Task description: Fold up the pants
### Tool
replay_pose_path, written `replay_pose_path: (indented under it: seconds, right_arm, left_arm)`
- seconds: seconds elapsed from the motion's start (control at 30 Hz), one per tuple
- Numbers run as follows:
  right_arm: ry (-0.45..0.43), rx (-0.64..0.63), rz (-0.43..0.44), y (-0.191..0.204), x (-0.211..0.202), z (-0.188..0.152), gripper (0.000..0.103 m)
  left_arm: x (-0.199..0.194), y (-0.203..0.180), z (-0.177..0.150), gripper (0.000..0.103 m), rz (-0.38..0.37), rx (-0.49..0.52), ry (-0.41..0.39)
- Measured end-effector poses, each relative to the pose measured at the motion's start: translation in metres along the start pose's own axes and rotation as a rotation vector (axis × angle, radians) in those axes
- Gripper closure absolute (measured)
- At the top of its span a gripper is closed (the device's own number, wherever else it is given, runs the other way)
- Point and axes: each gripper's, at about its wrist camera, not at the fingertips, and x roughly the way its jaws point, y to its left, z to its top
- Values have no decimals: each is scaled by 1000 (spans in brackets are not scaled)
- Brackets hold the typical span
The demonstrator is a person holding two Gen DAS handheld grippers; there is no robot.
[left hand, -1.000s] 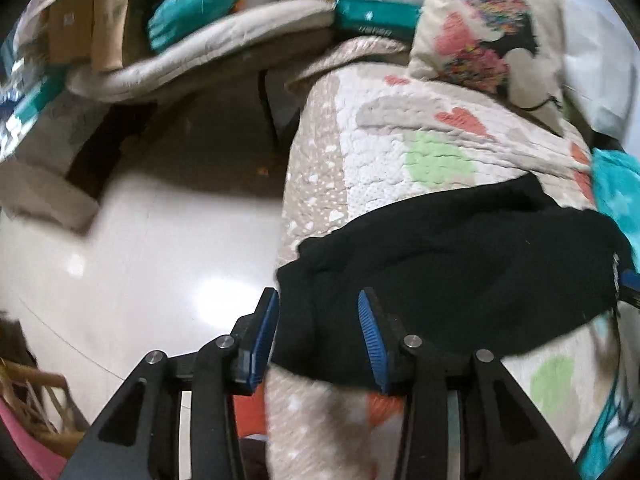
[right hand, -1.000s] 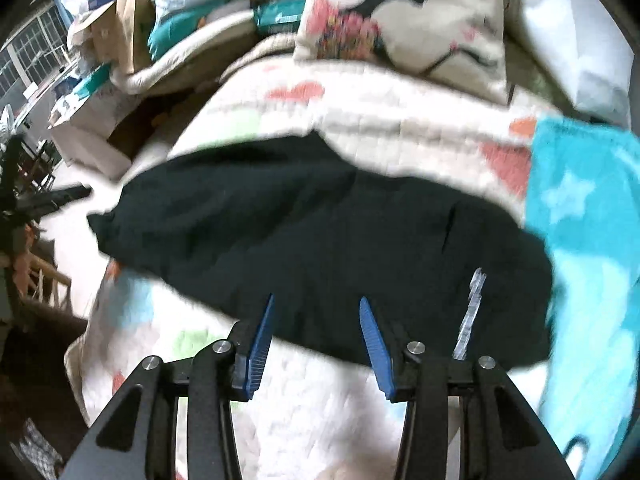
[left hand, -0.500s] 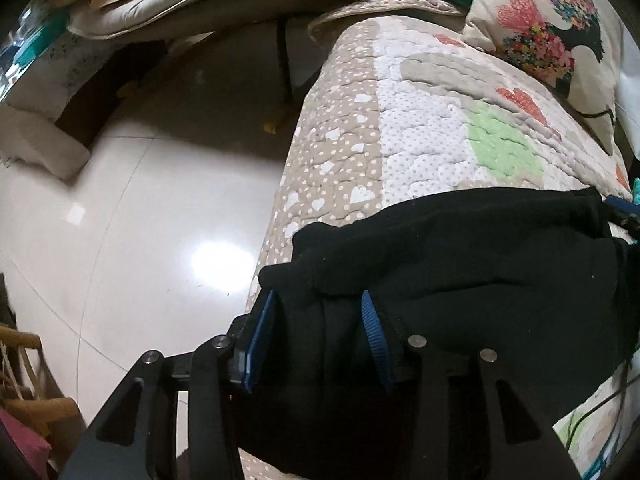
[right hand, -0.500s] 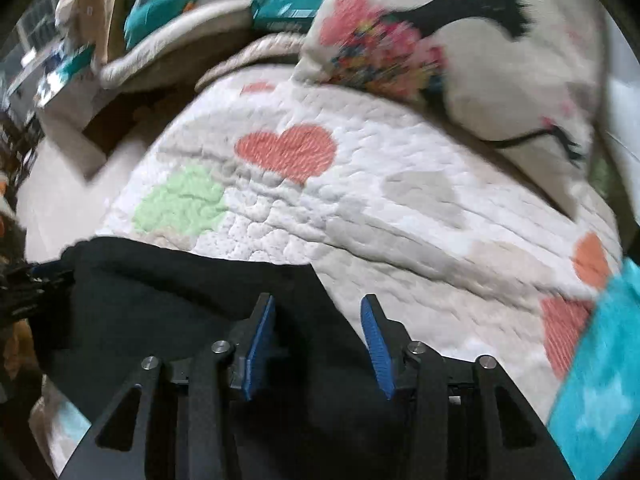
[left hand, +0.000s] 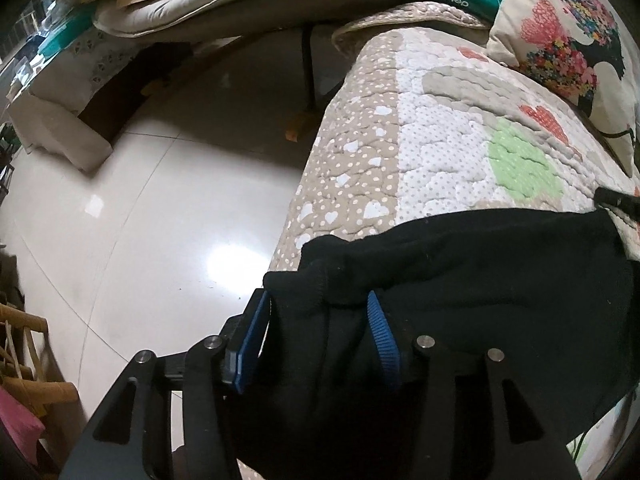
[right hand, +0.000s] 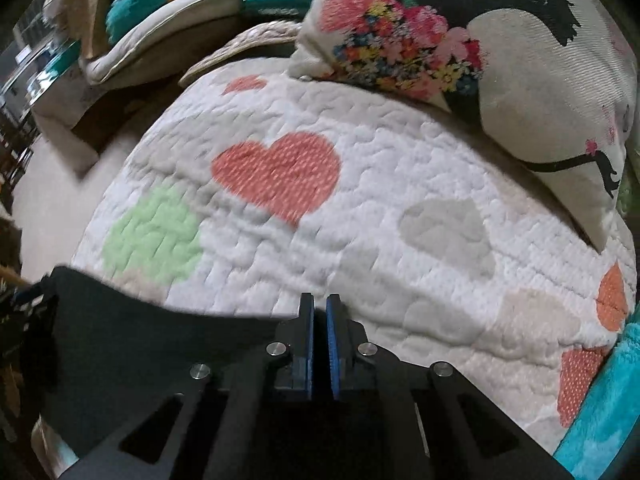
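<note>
Black pants lie on a quilted bedspread with hearts, near the bed's left edge. My left gripper is open with its blue pads either side of the pants' bunched corner hem, fabric between the jaws. In the right wrist view the pants stretch to the left, and my right gripper is shut on their far edge, pads nearly touching. The right gripper's tip shows at the right edge of the left wrist view.
A floral pillow lies at the head of the bed. A teal blanket lies at the right. Shiny tiled floor is left of the bed, with a folded mattress and boxes beyond and wooden hangers at lower left.
My right gripper has closed on the pants' edge. My left gripper has moved in so the pants' corner sits between its open jaws.
</note>
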Motion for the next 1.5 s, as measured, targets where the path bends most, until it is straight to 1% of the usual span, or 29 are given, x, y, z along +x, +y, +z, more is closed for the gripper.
replay_pose_path:
  seconds: [0.13,0.17,0.23,0.27,0.3,0.33,0.37,0.47,0.5,0.53,0.57,0.6,0.73,0.83,0.87,0.93,1.0,1.07,1.1,1.17,1.2,1.23,1.27,1.3,1.33,1.37,1.4,1.47,1.5]
  right_arm:
    - [-39,78,-41,-18,-5,20,102]
    - [-44,99,-27,-23,-7,25,102]
    - [-35,129,69,-28,-9,25,98]
    - [-19,136,113,-29,-10,23,75]
    - [-3,135,146,-26,-11,18,34]
    - [3,126,166,-23,-12,13,18]
    - [-4,105,173,-18,-14,6,19]
    - [37,21,151,-1,-6,-12,23]
    - [56,-4,133,6,0,-18,36]
    - [65,-18,131,10,4,-23,62]
    - [43,-23,128,14,2,-27,71]
    - [31,-18,116,16,-1,-28,93]
    - [-1,3,40,15,-5,-17,97]
    - [-9,45,5,3,0,-1,98]
    - [-11,41,-19,2,2,2,103]
    - [-22,36,-91,-2,5,7,103]
    - [-26,65,-133,-10,7,12,103]
    - [-43,96,-144,-12,2,13,101]
    - [-58,102,-156,-10,-5,11,97]
    - [-77,65,-147,2,-21,5,76]
    - [-88,47,-141,9,-27,2,53]
    - [-104,26,-131,17,-33,-1,41]
    - [-122,0,-110,26,-40,-3,41]
    - [-127,-30,-83,37,-46,-4,41]
    - [-137,-44,-65,47,-48,-4,41]
    - [-130,-74,-42,61,-49,-2,41]
    - [-122,-101,-3,76,-50,0,41]
    - [-100,-145,90,107,-47,6,41]
    - [-87,-158,129,121,-44,7,41]
  left_arm:
    - [2,-2,2,43,43,20,-20]
    - [2,-2,2,43,45,16,-19]
    - [3,0,4,43,38,-5,-9]
    - [3,1,4,43,34,-12,-5]
    - [3,2,5,43,30,-19,-1]
    - [3,3,5,43,25,-27,2]
    - [2,5,5,43,19,-35,5]
    - [2,6,4,43,12,-49,7]
    - [1,6,3,43,16,-46,4]
    - [1,5,3,43,18,-44,2]
    - [1,5,2,43,22,-42,-1]
    - [2,4,4,43,24,-40,-2]
    - [3,2,6,42,34,-26,-12]
    - [4,-3,9,39,64,10,-39]
    - [5,-4,10,38,72,17,-45]
    - [6,-6,11,31,98,34,-55]
    - [7,-4,12,30,104,27,-49]
    - [6,1,16,30,82,10,-28]
    - [4,6,19,30,52,-3,-15]
    - [-4,20,23,31,-1,-49,-23]
    - [-12,34,25,31,-4,-92,-52]
    - [-17,46,25,31,7,-119,-74]
    - [-21,64,24,31,30,-164,-96]
    - [-23,75,23,31,37,-196,-100]
    - [-23,95,17,31,33,-259,-97]
    - [-22,117,7,31,8,-342,-86]
    - [-21,128,-1,32,-15,-393,-75]
    - [-17,150,-29,32,-128,-518,-30]
    - [-15,153,-38,32,-175,-545,-16]
